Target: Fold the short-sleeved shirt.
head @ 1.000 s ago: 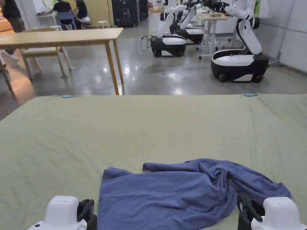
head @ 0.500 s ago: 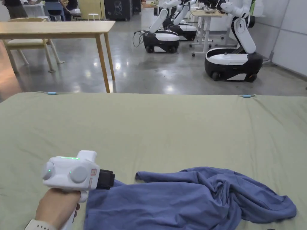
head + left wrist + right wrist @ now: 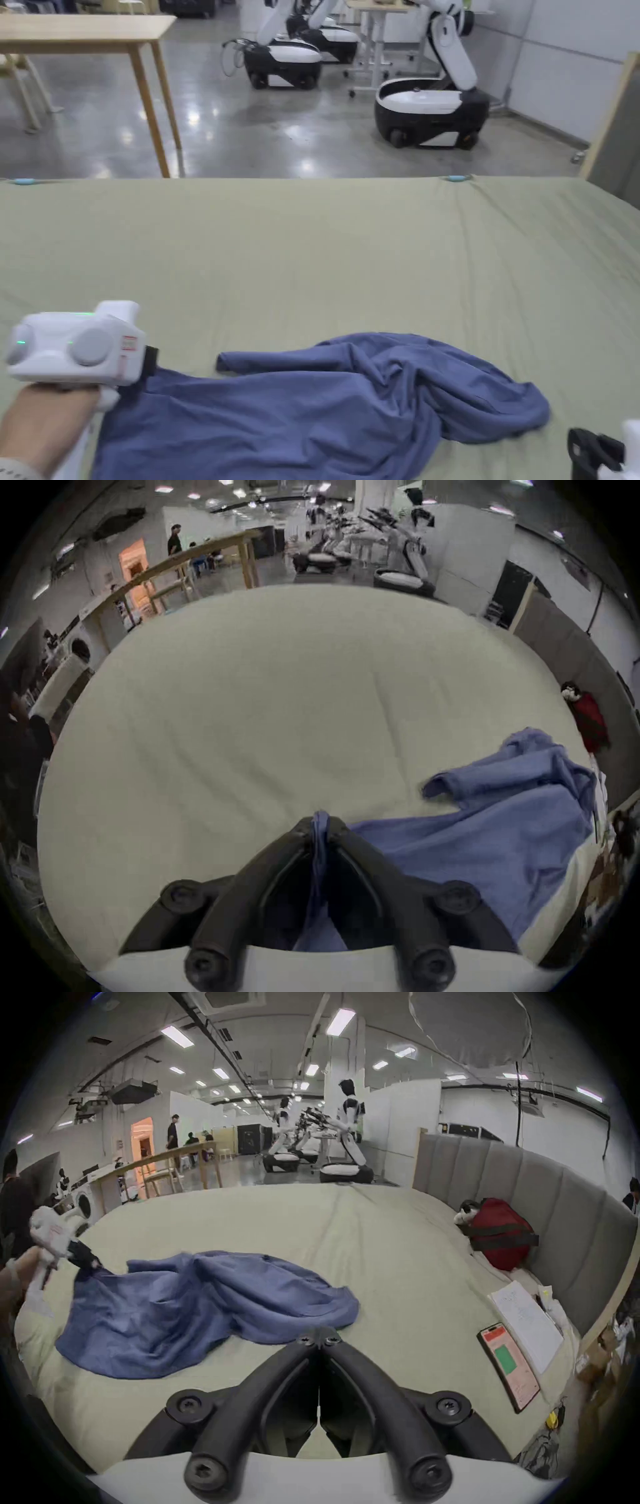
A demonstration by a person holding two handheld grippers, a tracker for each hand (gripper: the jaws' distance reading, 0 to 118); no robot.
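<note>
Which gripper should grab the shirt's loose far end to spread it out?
Right. The right gripper is shut on nothing, beside the blue shirt's bunched end; the left gripper is clamping the opposite corner.

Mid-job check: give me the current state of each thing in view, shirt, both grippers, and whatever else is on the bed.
blue shirt: crumpled, unfolded, one corner lifted by the left gripper.
left gripper: shut on the blue shirt's corner.
right gripper: shut, empty, just short of the shirt's near edge.
green sheet: spread over the bed, lightly wrinkled.
phone: lying flat, screen lit.
red bag: resting against the headboard.
</note>
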